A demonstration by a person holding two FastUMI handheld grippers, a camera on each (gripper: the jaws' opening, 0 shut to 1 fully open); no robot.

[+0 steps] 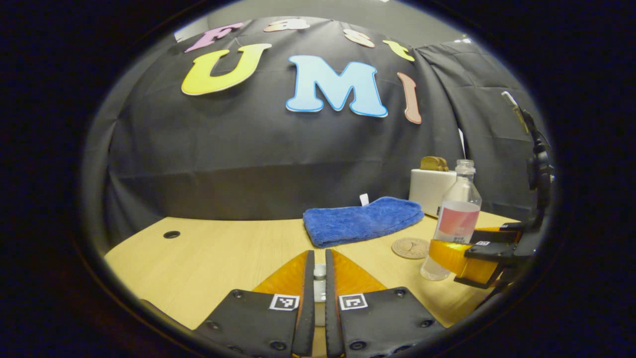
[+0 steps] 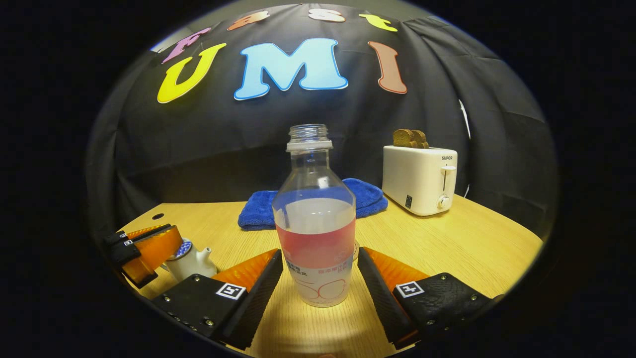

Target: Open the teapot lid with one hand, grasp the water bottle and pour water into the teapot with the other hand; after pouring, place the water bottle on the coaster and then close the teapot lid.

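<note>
Wood table (image 2: pixel 472 243) carries the uncapped water bottle (image 2: pixel 315 219) upright between the right gripper's (image 2: pixel 320 271) spread fingers, not touching, while at 9 o'clock the left gripper (image 1: pixel 319 283) pinches the teapot (image 2: pixel 191 263) lid knob (image 1: pixel 319 271), coaster (image 1: pixel 410 247) and blue towel (image 1: pixel 362 220) beyond.

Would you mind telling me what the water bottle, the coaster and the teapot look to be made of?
Water bottle: clear thin plastic, glossy, see-through above its label. Coaster: probably cork or wood, matte tan with a carved pattern. Teapot: likely glazed ceramic, smooth white with a sheen.
</note>
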